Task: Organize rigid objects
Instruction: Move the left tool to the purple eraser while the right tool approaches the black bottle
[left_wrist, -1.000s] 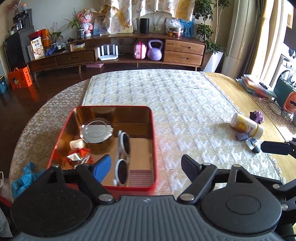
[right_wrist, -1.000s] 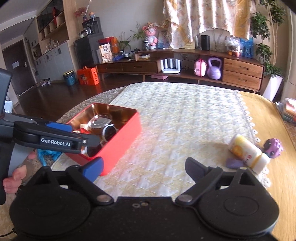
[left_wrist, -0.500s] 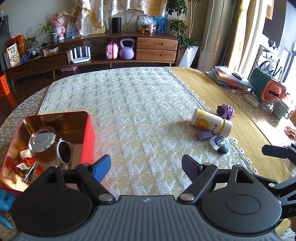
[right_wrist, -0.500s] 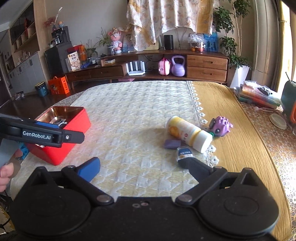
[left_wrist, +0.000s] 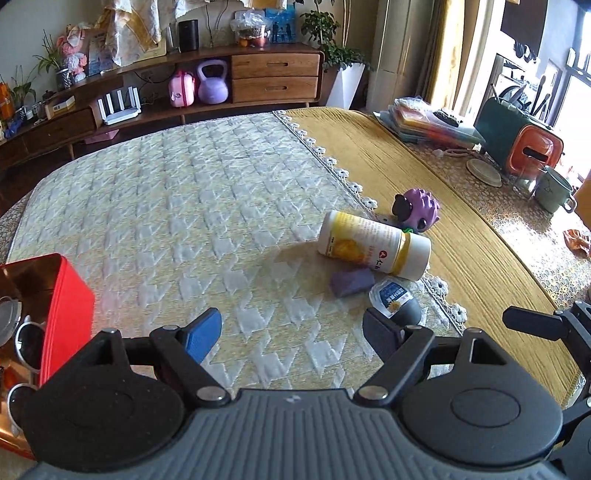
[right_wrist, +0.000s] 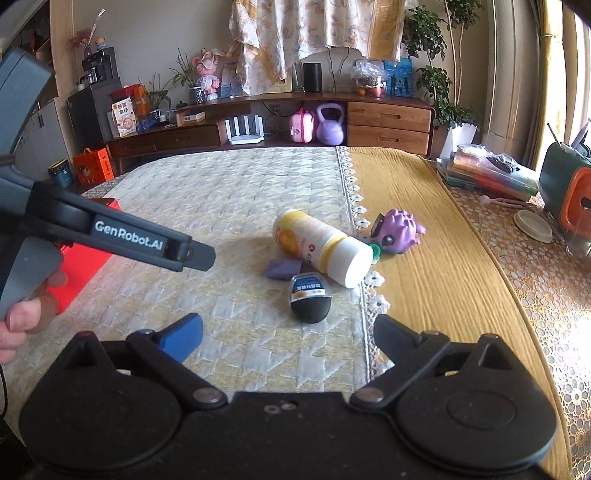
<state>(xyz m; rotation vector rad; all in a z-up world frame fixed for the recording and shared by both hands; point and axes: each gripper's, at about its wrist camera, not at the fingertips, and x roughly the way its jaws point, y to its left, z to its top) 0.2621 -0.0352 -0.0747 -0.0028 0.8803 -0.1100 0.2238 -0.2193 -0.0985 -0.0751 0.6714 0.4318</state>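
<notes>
A white and yellow bottle (left_wrist: 373, 248) (right_wrist: 321, 248) lies on its side at the quilted mat's right edge. Beside it are a small purple block (left_wrist: 351, 281) (right_wrist: 282, 268), a black egg-shaped item with a clear labelled lid (left_wrist: 397, 302) (right_wrist: 309, 297) and a purple hedgehog toy (left_wrist: 417, 209) (right_wrist: 399, 230). My left gripper (left_wrist: 291, 332) is open and empty, short of these things. My right gripper (right_wrist: 286, 334) is open and empty too, with the black egg-shaped item just ahead of it. The red tin box (left_wrist: 68, 310) (right_wrist: 79, 267) with white sunglasses (left_wrist: 27, 343) is at the left.
A person's hand (right_wrist: 22, 317) holds the left gripper's handle. On the yellow cloth at the right lie a stack of folders (left_wrist: 428, 123), a green and orange case (left_wrist: 521, 146), a coaster (left_wrist: 484, 172) and a mug (left_wrist: 554, 188). A wooden sideboard (right_wrist: 388, 123) stands beyond the table.
Both grippers have swung right, away from the red tin box, and come closer to the bottle and the small things around it. Their jaws stay open.
</notes>
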